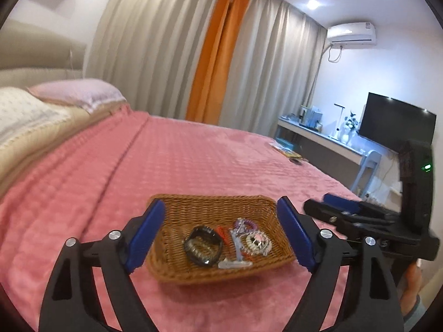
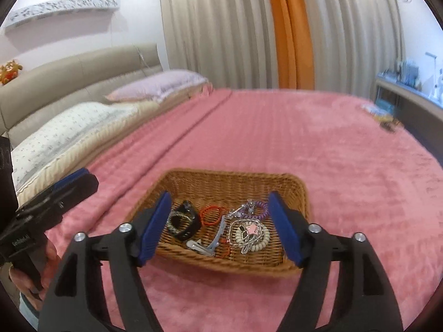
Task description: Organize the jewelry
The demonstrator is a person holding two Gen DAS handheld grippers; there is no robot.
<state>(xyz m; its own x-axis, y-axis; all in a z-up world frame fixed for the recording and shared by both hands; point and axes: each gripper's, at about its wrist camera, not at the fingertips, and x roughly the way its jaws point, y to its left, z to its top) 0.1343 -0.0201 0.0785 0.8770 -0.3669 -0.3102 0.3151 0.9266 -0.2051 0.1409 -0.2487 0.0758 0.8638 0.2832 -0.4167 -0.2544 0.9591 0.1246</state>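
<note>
- A bedroom: a bed [image 2: 318, 144] under a pink quilted blanket, pillows by the headboard, grey and orange curtains behind.
- A shallow wicker basket [image 2: 229, 178] sits on the blanket near the bed's near edge; the jewelry lies loose in its near half.
- Left gripper [image 1: 221, 238]: jaws spread wide and empty, framing the basket from above.
- Right gripper [image 2: 220, 225]: likewise released, nothing between its blue pads, hovering over the basket.
- Contents: a black bracelet [image 2: 184, 222] at left, an orange hair tie [image 2: 211, 214] beside it, a purple coil tie [image 2: 259, 210] at the back, a cream coil tie [image 2: 253, 239] with a pink star charm on it, and silver clips [image 2: 203, 246] at the front.
- Handling, as I judge it: all light and small. The bracelet looks stiff, best pinched across its band. The ties are soft and springy and may slip or drag neighbours. The flat clips may be hard to lift off the weave, so grip their raised end.
</note>
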